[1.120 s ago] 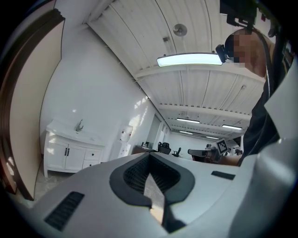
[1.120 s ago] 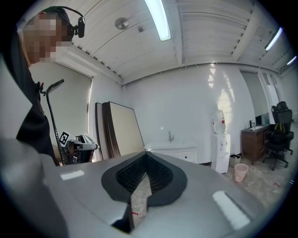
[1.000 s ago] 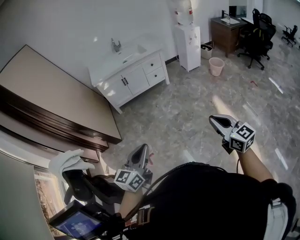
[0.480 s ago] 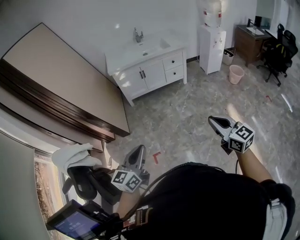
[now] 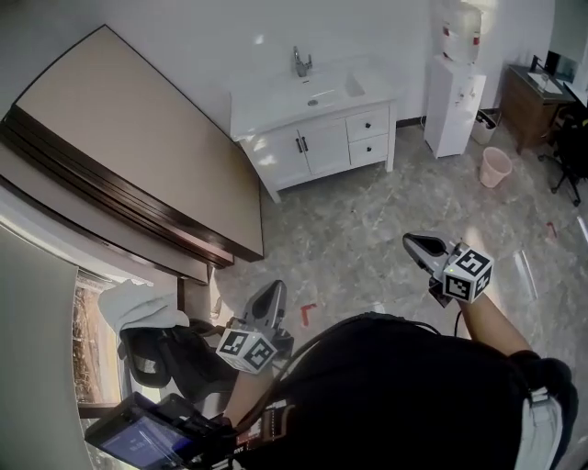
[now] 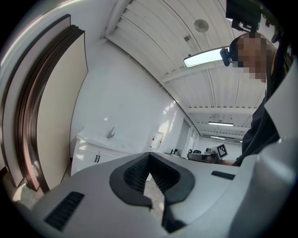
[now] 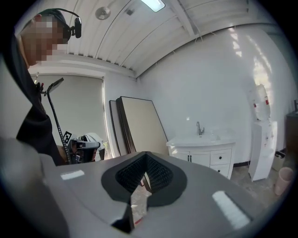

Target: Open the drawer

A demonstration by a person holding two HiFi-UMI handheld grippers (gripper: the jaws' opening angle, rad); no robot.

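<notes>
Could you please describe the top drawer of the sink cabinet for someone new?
Against the back wall stands a white sink cabinet. Its front has two doors on the left and two stacked drawers on the right. The top drawer is the upper one, directly under the counter.

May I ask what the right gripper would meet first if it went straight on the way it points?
Nothing close: the right gripper points over open floor. First in line seems the beige panel leaning on the wall, just beside the white vanity, though depth is unclear.
</notes>
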